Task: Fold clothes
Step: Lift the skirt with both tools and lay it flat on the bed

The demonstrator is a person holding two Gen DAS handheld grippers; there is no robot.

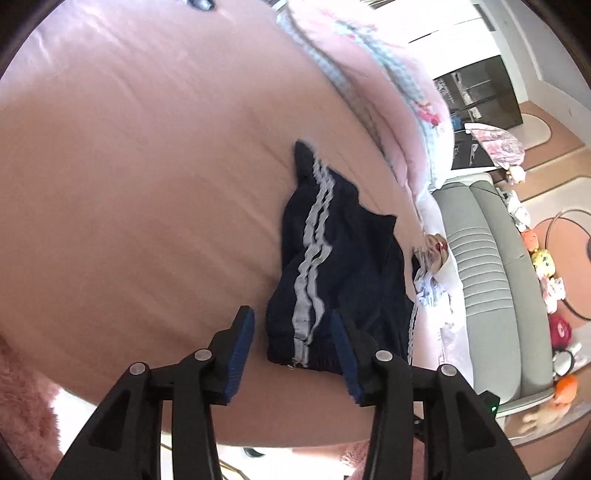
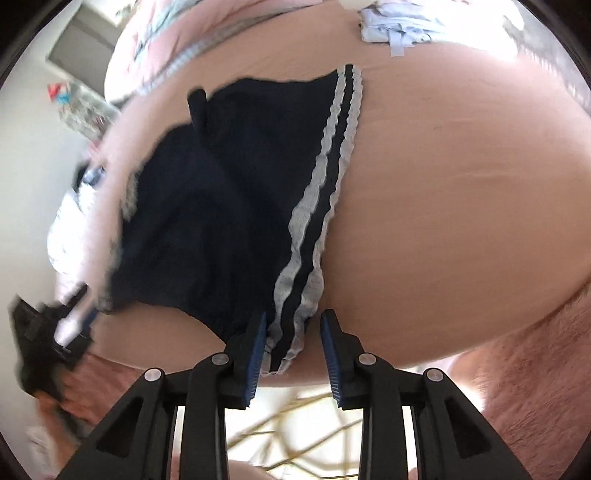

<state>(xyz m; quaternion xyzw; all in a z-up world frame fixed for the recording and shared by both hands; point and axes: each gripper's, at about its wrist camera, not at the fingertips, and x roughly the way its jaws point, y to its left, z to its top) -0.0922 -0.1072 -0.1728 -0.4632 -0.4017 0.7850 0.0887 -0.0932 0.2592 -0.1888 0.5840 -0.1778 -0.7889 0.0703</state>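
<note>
Garment: navy shorts (image 1: 343, 266) with 2 pale side stripes, lying crumpled on the pink bed (image 1: 147, 184), near its front edge.
Left hand-held gripper (image 1: 291, 350): spread, pads clear of the cloth, waistband corner between them.
Right hand-held gripper (image 2: 293, 350): spread, striped hem between pads, not pinched.
Far right: pale folded clothes (image 2: 391, 26).

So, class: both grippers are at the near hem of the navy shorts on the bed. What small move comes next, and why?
Probably close the right gripper on the striped corner of the shorts: it lies between open, unpressed pads.
</note>
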